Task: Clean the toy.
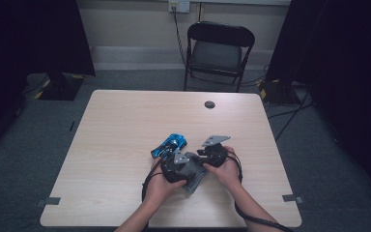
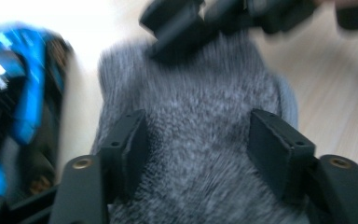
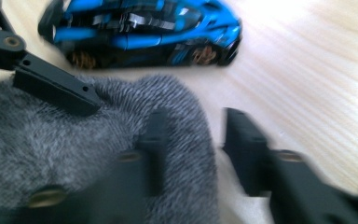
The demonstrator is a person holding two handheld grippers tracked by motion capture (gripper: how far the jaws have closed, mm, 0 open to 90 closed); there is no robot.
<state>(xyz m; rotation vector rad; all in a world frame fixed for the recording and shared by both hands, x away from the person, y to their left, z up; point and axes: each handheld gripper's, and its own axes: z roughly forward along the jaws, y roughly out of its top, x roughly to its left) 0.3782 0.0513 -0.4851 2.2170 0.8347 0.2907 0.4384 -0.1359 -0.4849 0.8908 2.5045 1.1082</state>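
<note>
A grey knitted cloth (image 1: 194,175) lies on the table in front of the person, bunched between both hands. My left gripper (image 1: 181,166) stands over it; in the left gripper view its jaws (image 2: 203,149) are open with the cloth (image 2: 196,116) spread between and beyond them. My right gripper (image 1: 207,157) meets it from the other side. In the right gripper view its jaws (image 3: 198,154) are open, one over the cloth's (image 3: 51,140) edge and one above bare table. A blue toy car (image 1: 169,145) (image 3: 144,28) (image 2: 14,93) sits just beyond the cloth, untouched.
The pale wooden table (image 1: 125,121) has a dark round cable hole (image 1: 209,104) near its far edge. A black folding chair (image 1: 220,48) stands behind the table. Cables (image 1: 290,113) run over the floor at the right. Dark curtains (image 1: 34,34) hang on both sides.
</note>
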